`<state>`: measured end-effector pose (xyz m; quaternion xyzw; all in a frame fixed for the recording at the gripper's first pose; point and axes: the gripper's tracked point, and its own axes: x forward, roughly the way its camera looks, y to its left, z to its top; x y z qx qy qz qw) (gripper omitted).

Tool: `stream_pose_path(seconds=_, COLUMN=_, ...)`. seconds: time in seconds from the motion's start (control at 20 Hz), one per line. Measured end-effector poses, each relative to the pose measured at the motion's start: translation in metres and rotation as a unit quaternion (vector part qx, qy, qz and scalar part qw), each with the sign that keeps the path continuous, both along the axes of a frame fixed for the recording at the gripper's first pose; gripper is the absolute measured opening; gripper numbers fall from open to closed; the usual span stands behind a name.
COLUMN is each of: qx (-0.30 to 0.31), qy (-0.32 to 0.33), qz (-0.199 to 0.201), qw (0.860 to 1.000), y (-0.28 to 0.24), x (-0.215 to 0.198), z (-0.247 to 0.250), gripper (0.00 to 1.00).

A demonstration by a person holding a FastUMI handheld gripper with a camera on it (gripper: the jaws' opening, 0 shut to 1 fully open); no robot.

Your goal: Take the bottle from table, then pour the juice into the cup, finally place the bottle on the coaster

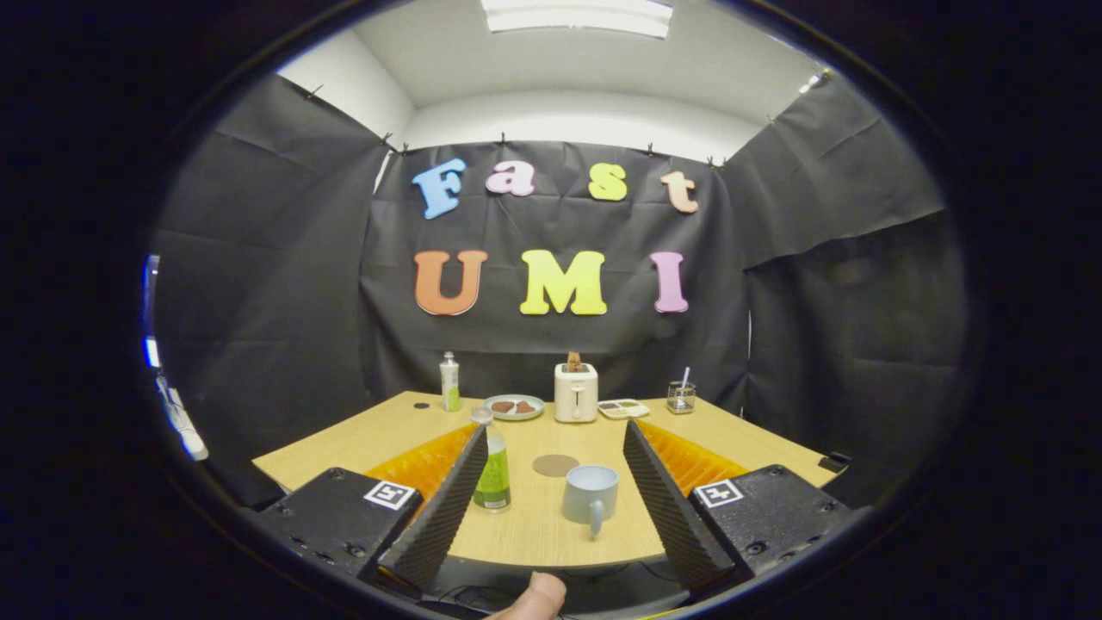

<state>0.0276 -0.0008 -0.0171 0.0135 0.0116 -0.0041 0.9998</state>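
A small clear bottle (492,469) with a green label stands upright on the wooden table (379,435), just ahead of my left finger (448,499) and partly hidden by it. A pale blue cup (591,493) with its handle toward me stands to the bottle's right, between the two fingers. A round brown coaster (555,465) lies flat just beyond the cup. My gripper (554,430) is open wide, nothing between its fingers, still short of the bottle.
At the table's far side stand a second green-labelled bottle (449,381), a plate (514,406) with brown pieces, a white toaster (576,391), a small tray (623,408) and a glass (681,396) with a straw. A fingertip (534,598) shows below.
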Motion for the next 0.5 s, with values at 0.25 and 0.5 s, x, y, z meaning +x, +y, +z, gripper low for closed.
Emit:
stream_pose_path(seconds=0.25, qx=-0.012, qy=0.032, qz=0.010, qw=0.999, y=0.013, x=0.036, z=-0.030, gripper=1.00)
stream_pose_path(seconds=0.5, qx=0.007, qy=0.059, qz=0.020, qw=0.998, y=0.025, x=0.078, z=-0.064, gripper=1.00)
